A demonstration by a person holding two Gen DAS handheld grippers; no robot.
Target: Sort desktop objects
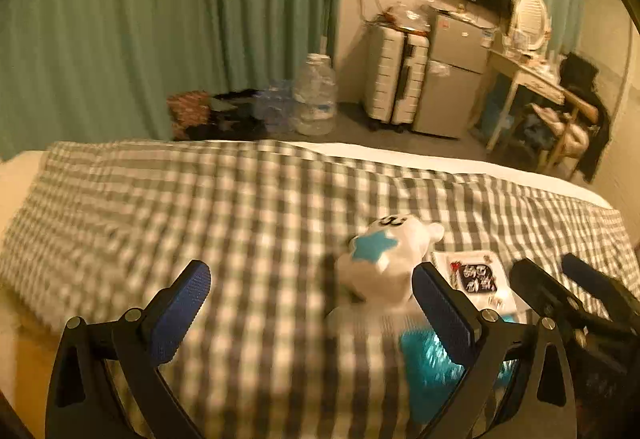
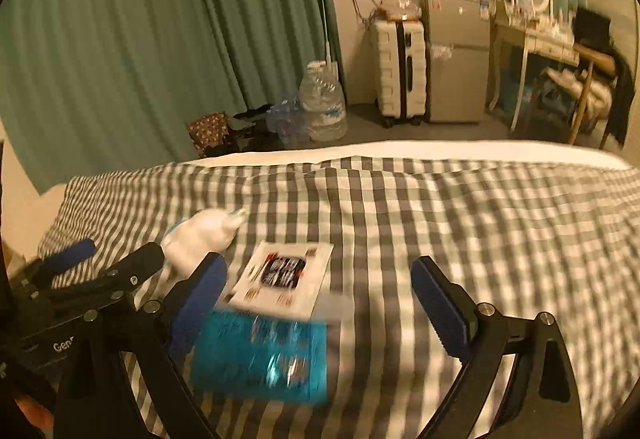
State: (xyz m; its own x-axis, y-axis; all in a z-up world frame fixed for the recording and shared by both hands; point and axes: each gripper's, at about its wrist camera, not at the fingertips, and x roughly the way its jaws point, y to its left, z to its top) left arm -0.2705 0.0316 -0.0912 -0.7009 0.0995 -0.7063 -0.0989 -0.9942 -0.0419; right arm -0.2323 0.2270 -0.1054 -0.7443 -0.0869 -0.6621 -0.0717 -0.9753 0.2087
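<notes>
Left wrist view: left gripper (image 1: 308, 303) and right gripper (image 2: 320, 299) both spread wide, empty, above checkered bedspread (image 1: 200, 207); white plush toy (image 1: 384, 259), white card (image 2: 284, 279), blue packet (image 2: 260, 355) lie clustered between them.

White plush toy (image 1: 380, 263): motion-blurred in both views, features unreadable; lower body hidden behind left gripper (image 1: 310, 297) finger in left view. Blue shiny packet (image 2: 260, 355) near toy: smeared, print illegible; in left view mostly covered by same finger. White card (image 2: 282, 279) just beside toy: dark panel lettering too small to read. Checked bedspread (image 2: 440, 219): blurred around toy, cut off by frame edges.
</notes>
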